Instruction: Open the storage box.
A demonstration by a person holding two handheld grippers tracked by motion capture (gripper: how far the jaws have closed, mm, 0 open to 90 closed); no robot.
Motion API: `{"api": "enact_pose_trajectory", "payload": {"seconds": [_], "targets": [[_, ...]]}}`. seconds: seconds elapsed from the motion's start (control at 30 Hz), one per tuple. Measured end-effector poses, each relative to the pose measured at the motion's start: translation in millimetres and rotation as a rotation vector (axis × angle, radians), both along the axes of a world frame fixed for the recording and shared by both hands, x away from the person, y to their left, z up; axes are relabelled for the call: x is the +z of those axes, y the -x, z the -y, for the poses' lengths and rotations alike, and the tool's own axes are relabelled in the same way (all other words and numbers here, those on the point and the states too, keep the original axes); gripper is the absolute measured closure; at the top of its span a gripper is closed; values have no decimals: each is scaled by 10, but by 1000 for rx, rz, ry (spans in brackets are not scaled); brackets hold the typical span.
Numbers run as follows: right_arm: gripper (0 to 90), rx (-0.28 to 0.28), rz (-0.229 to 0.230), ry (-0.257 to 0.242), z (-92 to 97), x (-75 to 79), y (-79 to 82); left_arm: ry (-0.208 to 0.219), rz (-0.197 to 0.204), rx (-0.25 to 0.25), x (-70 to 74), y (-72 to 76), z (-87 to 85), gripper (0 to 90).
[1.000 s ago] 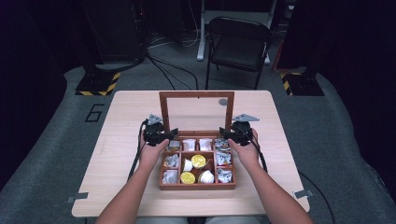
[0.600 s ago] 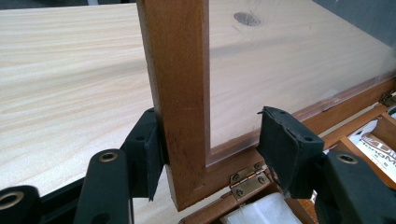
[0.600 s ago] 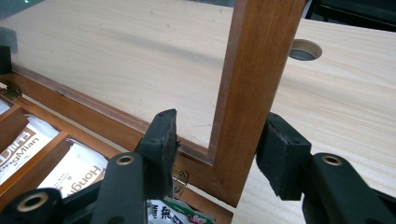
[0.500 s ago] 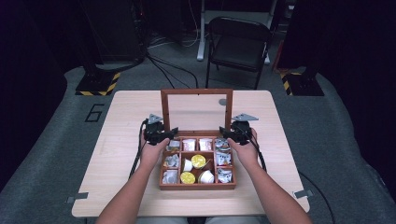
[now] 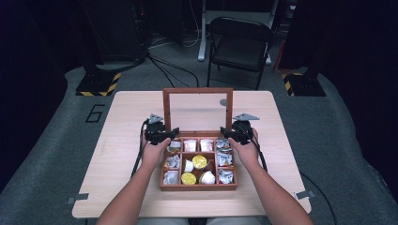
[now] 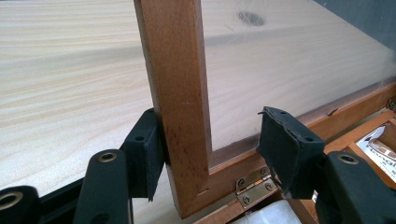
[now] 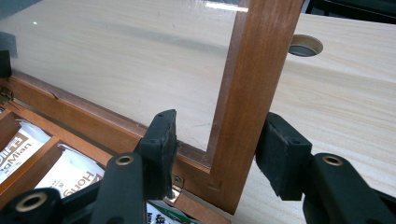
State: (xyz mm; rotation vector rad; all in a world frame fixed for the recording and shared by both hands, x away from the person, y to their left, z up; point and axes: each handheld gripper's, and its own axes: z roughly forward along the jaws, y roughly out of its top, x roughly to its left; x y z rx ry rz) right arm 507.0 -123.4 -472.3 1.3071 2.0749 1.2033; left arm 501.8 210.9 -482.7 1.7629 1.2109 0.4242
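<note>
Straddling the lid (image 6: 175,70) at its two lower corners, just above the hinges (image 6: 254,184): left hand-held gripper (image 6: 212,130) around the lid's left stile, right hand-held gripper (image 7: 220,130) around its right stile. Both released, one pad against the wood, the other apart over the glass. Lid upright at the back of the box (image 5: 197,186) on the worktop (image 5: 117,122). Probably letting go of the opened lid; next, backing straight off without tipping it.
</note>
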Motion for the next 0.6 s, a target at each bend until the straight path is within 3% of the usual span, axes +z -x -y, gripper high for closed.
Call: {"api": "enact_pose_trajectory", "payload": {"seconds": [0.43,0.6], "targets": [[490,3,-6,8,8,3,-26,2,-29,-4,11,-26,-8,421],[482,-18,-34,-28,-4,6,-36,-4,-45,-2,28,-49,-3,417]]}}
